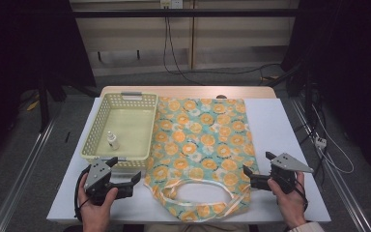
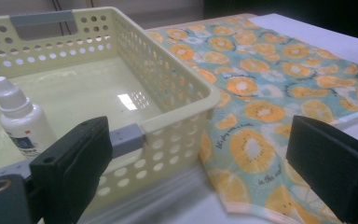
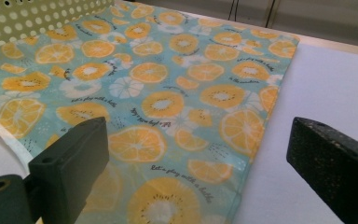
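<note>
The cloth bag (image 1: 203,150), printed with orange slices on a blue-green ground, lies flat at the centre of the high view. Its long axis runs from the top of the frame toward the bottom. Its handle loops and mouth are at the lower end, nearest the person.

The right gripper (image 1: 257,170) is at the lower right of the high view. Its jaws stand wide apart with nothing between them. They point toward frame left, at the bag's lower right edge, which lies just beside the jaw tips. In the right gripper view that edge runs up between the two jaws, with bare white surface (image 3: 326,93) to its right.

The left gripper (image 1: 125,175) is at the lower left of the high view. Its jaws are likewise spread and empty. They point toward frame right. The bag's lower left corner lies near the tips, but a strip of bare surface remains between them. The near rim of the yellow basket (image 1: 94,137) lies just above this gripper. In the left gripper view a small white dropper bottle (image 2: 21,119) stands upright inside the basket.

Judgement: the right gripper is the nearer of the two to the bag's edge. Each gripper faces its own side of the mouth end, so the coming move is likely an inward reach from both sides.
</note>
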Motion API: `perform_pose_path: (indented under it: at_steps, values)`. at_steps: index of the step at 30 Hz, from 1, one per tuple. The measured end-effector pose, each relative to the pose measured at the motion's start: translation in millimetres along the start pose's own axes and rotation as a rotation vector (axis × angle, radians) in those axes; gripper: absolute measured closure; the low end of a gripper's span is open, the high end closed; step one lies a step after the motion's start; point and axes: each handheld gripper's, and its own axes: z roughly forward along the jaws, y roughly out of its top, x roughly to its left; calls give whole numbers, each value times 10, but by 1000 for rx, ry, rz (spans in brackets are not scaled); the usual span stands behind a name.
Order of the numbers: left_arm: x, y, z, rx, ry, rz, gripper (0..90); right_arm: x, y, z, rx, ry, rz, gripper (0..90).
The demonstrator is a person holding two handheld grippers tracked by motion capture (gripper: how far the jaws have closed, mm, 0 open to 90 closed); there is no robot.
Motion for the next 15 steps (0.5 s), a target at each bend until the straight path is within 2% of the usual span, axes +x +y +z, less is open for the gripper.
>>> perform_pose_path:
  at_steps: [2, 8, 12, 15]
  values:
    - [2, 0, 8, -3, -4, -8, 63, 2, 1, -7, -1, 4, 4, 56]
    - [11, -2, 0, 7, -4, 4, 62, 5, -2, 6, 19, 13, 7, 53]
    - [20, -7, -4, 1, -8, -9, 61, 31, -1, 17, 30, 29, -12, 53]
    - [26, -5, -14, 1, -16, 2, 61, 26, 2, 29, 32, 36, -15, 57]
